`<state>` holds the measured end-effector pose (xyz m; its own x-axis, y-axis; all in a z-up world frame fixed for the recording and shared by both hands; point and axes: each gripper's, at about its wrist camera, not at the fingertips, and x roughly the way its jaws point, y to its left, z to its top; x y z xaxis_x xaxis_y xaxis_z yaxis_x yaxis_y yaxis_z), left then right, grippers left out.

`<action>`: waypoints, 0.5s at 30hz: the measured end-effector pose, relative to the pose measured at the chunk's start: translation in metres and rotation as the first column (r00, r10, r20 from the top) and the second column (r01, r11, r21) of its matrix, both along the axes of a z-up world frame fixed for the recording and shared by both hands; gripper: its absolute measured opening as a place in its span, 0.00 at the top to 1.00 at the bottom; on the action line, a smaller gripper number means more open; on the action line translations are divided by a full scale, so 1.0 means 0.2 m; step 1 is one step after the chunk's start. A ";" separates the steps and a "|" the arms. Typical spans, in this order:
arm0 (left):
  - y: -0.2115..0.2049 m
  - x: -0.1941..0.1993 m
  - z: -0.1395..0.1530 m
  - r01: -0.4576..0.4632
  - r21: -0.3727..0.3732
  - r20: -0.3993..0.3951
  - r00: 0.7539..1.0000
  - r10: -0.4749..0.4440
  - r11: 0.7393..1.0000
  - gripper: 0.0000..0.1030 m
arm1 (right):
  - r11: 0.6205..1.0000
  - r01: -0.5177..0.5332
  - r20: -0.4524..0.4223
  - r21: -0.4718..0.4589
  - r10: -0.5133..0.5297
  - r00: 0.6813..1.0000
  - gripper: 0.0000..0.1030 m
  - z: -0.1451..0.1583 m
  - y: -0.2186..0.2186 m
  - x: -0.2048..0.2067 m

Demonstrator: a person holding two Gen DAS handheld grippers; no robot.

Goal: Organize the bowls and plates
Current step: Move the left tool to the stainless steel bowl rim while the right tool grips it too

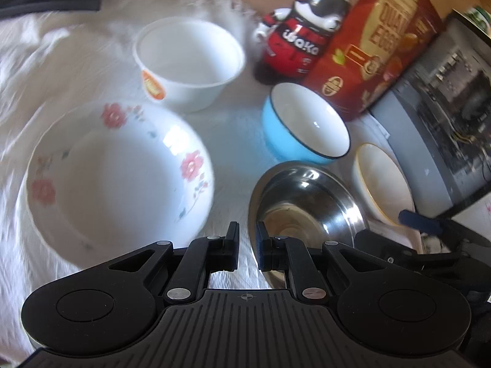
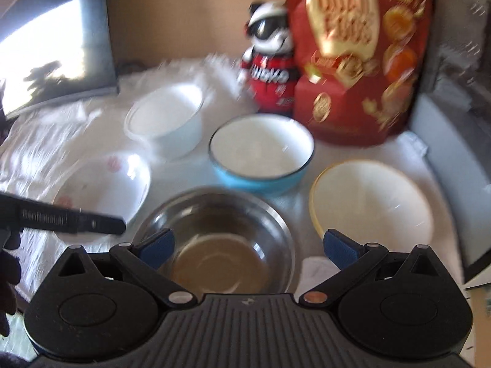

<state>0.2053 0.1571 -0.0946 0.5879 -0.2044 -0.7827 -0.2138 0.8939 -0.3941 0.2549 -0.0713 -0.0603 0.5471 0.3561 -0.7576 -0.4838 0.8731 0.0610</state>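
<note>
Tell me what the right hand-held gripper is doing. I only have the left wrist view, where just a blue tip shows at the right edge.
Observer: The right hand-held gripper stands wide open and holds nothing.
Reviewer: What is it aimed at?
Observer: The steel bowl lies directly ahead of it, seen between its blue pads.
Reviewer: The yellow-rimmed bowl is partly hidden for me. Is anything in it?
Observer: The right wrist view shows it whole. It looks empty, though the picture is blurred.
</note>
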 end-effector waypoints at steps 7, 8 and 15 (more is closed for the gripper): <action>-0.02 -0.05 -0.03 -0.097 -0.088 -0.027 0.995 0.095 0.991 0.88 | 0.991 -0.136 -0.038 0.020 0.136 0.990 0.00 -0.02 -0.04 0.07; -0.02 -0.05 -0.03 -0.105 -0.094 -0.025 0.994 0.103 0.990 0.88 | 0.989 -0.148 -0.031 0.006 0.148 0.988 0.01 -0.02 -0.03 0.07; -0.06 -0.03 -0.07 -0.139 -0.098 -0.052 0.990 0.135 0.985 0.88 | 0.981 -0.196 -0.069 -0.015 0.194 0.978 0.33 -0.08 -0.02 0.12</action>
<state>0.1988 0.1446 -0.1091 0.5805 -0.2035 -0.7884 -0.3510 0.8112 -0.4678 0.2790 -0.0744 -0.0761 0.4164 0.4344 -0.7987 -0.6404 0.7637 0.0816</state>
